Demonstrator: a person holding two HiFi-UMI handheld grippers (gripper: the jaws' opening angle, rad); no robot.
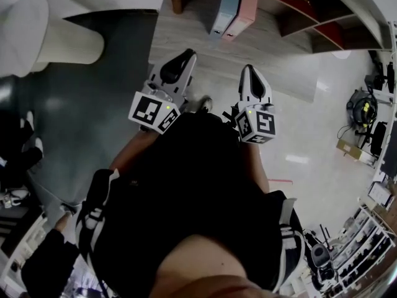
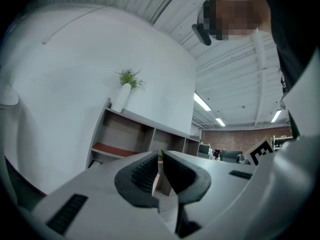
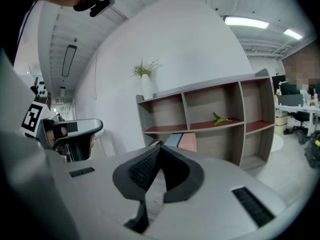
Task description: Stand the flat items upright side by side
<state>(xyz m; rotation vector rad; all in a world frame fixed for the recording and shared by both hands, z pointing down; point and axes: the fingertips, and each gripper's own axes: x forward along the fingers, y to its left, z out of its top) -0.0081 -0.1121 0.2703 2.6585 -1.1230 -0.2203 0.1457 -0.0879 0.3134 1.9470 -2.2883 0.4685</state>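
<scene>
Both empty, side by side: L gripper (image 1: 188, 54) jaws a sliver apart, R gripper (image 1: 249, 69) jaws together.

The left gripper (image 1: 188, 56) and right gripper (image 1: 248, 68) have pale grey-white shells and black ribbed pads. Each carries a cube (image 1: 154, 112) patterned in black-and-white squares (with a small yellow-green dot of light on it). Ahead of the right gripper are a light blue folder (image 1: 224, 10) and a pink folder (image 1: 243, 12), in a grey wood-grain shelf (image 3: 240, 91) with red-brown boards. Up beyond the left gripper, a white vase (image 2: 121, 98) holds a green sprig (image 2: 130, 77). The floor (image 1: 310, 123) right of the right gripper is glossy off-white. The floor covering (image 1: 87, 117) left of the left gripper is dark grey.
</scene>
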